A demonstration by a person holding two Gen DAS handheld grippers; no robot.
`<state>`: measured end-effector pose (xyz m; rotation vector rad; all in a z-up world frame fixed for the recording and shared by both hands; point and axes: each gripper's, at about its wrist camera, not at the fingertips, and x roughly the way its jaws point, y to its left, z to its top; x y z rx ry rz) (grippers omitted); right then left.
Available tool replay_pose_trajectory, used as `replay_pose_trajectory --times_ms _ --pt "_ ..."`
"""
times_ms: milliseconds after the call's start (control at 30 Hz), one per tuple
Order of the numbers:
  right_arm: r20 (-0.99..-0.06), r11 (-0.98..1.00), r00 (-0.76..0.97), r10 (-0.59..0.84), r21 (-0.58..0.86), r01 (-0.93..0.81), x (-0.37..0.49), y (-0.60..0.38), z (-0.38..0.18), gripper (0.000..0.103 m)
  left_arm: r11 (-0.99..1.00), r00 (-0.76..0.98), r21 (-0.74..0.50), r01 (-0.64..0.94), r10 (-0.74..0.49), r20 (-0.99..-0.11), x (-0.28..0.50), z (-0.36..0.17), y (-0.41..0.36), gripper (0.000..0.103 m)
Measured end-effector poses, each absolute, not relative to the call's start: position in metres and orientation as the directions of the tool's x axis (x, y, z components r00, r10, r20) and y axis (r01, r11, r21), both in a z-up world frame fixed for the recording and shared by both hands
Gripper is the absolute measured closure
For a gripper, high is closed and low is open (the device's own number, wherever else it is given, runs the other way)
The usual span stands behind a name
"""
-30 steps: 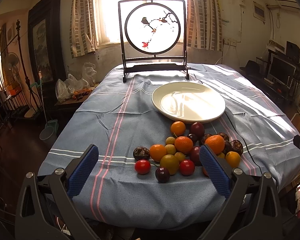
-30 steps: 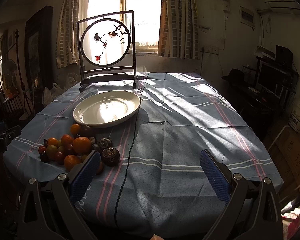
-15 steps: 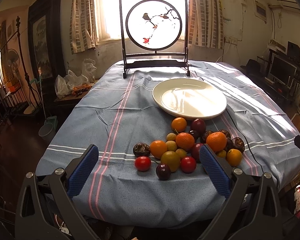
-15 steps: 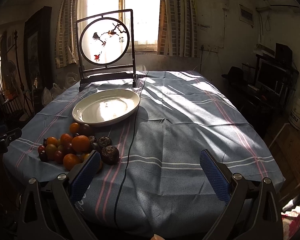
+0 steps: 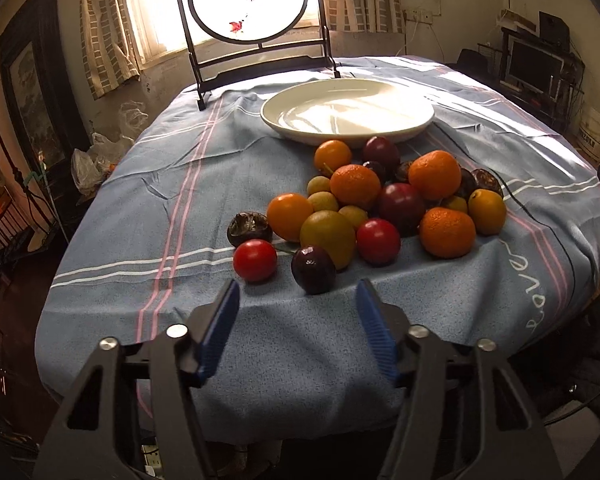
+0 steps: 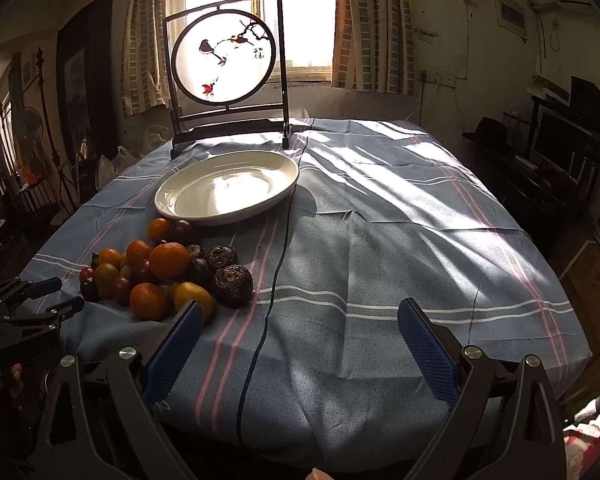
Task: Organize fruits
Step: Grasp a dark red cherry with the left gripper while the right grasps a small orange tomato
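On the counter, near edge: fruit pile (image 5: 380, 208) unsorted | white plate (image 5: 348, 114) beyond holds nothing | left hand-held gripper (image 5: 298, 300) just narrowed, nothing between, short of dark plum (image 5: 313, 269) | right hand-held gripper (image 6: 298, 322) wide, holding nothing | all sorting left.

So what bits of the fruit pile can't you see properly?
- Left wrist view: the fruit pile has dark fruits at its back, half hidden behind oranges.
- Right wrist view: the right tongs cover part of the nearest yellow fruit.
- Small fruits on the pile's far side are too small to name.
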<state>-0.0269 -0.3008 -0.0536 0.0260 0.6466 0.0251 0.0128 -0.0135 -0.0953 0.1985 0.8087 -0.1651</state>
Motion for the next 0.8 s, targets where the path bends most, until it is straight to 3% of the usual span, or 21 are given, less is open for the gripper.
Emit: replay_pose_trajectory --times_ms 67,267,567,800 --pt "-0.614 0.999 0.788 0.040 0.037 -0.022 -0.024 -0.299 -0.058 0.011 0.966 0.647 0.039 0.257 -0.142 -0.749 0.021 -0.104 -0.009 0.065" --pt "-0.633 0.999 0.773 0.039 0.039 -0.018 -0.015 -0.300 -0.066 0.011 0.962 0.675 0.065 0.265 -0.137 -0.725 0.026 -0.105 -0.012 0.066" --pt "-0.664 0.998 0.745 0.061 0.046 -0.041 -0.007 -0.295 -0.079 0.011 0.956 0.668 0.048 0.288 -0.165 -0.726 0.038 -0.109 -0.012 0.077" --pt "-0.685 0.975 0.705 0.184 0.039 -0.217 -0.001 -0.260 -0.098 0.025 0.960 0.719 0.008 0.278 -0.203 -0.665 0.019 -0.082 -0.004 0.077"
